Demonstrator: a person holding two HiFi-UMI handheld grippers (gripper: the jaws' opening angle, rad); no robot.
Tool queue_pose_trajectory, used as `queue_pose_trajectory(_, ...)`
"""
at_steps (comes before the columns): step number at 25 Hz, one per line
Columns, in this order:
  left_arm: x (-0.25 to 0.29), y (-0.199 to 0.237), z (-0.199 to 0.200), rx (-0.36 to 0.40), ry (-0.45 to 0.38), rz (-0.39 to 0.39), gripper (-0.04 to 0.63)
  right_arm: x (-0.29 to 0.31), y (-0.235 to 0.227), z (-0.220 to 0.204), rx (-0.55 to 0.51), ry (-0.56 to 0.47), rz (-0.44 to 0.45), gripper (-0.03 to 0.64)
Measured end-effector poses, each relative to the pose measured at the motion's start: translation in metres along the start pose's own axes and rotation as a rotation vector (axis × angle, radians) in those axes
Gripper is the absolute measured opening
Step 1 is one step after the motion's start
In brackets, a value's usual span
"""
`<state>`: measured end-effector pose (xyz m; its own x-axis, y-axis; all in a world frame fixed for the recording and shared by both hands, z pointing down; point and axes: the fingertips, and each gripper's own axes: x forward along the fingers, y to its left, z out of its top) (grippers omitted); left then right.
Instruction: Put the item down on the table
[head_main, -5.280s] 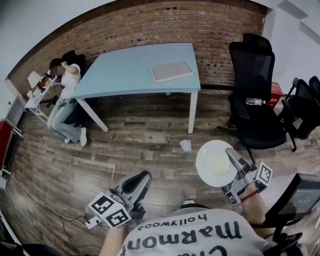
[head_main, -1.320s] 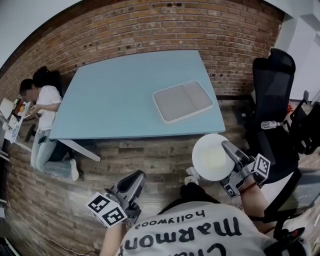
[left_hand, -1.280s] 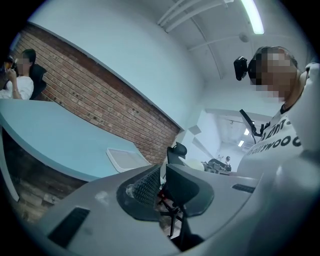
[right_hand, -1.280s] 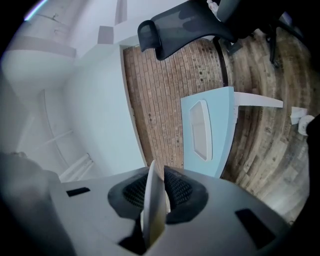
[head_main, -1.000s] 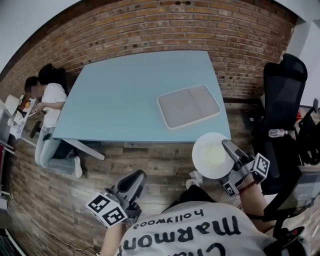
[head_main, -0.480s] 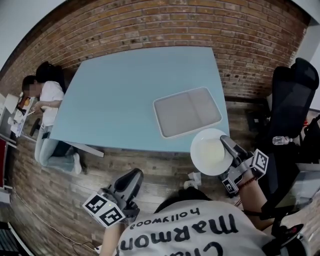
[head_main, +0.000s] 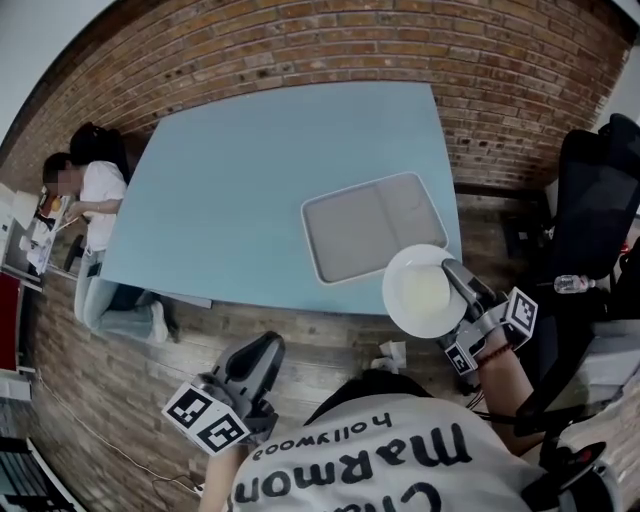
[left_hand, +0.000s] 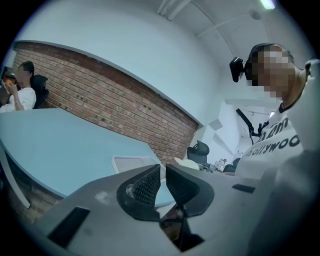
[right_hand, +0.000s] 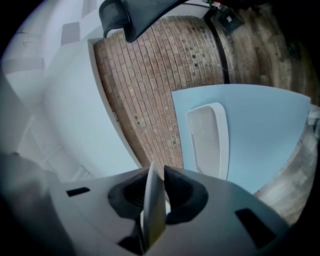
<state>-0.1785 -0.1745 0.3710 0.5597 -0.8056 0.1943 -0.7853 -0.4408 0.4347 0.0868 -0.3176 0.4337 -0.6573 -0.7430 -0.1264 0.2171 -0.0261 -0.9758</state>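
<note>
The right gripper (head_main: 456, 288) is pinching the rim of a round white plate (head_main: 420, 292). The head view is showing the plate over the near right corner of the pale blue table (head_main: 250, 180), overlapping a grey rectangular tray (head_main: 365, 225). The right gripper view is showing the plate only edge-on. The left gripper (head_main: 258, 358) is hanging short of the table. Its own view is showing its jaws almost pressed together on nothing.

The person wears a white T-shirt (head_main: 370, 465) printed with large dark lettering across it; the left gripper (head_main: 266, 347) and the right gripper (head_main: 452, 272) are pale grey moulded plastic with dark ribbed pads (left_hand: 145, 186); each carries a white cube (head_main: 207, 417) bearing black square markers.
</note>
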Motion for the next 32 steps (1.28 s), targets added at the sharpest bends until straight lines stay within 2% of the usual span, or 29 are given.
queue_pose_trajectory(7, 0.019, 0.01, 0.001, -0.032, 0.002, 0.039, 0.04, 0.017, -0.01, 0.043, -0.009, -0.018, -0.015, 0.04)
queue_pose_trajectory(17, 0.049, 0.025, 0.011, -0.032, -0.019, 0.063, 0.04, 0.044, -0.018, 0.091, -0.071, -0.026, -0.046, 0.04)
queue_pose_trajectory(24, 0.06, 0.032, 0.011, -0.043, -0.012, 0.086, 0.04, 0.061, -0.028, 0.118, -0.204, 0.002, -0.101, 0.04)
queue_pose_trajectory(32, 0.064, 0.037, 0.014, -0.053, -0.004, 0.117, 0.04, 0.07, -0.053, 0.139, -0.267, 0.016, -0.185, 0.04)
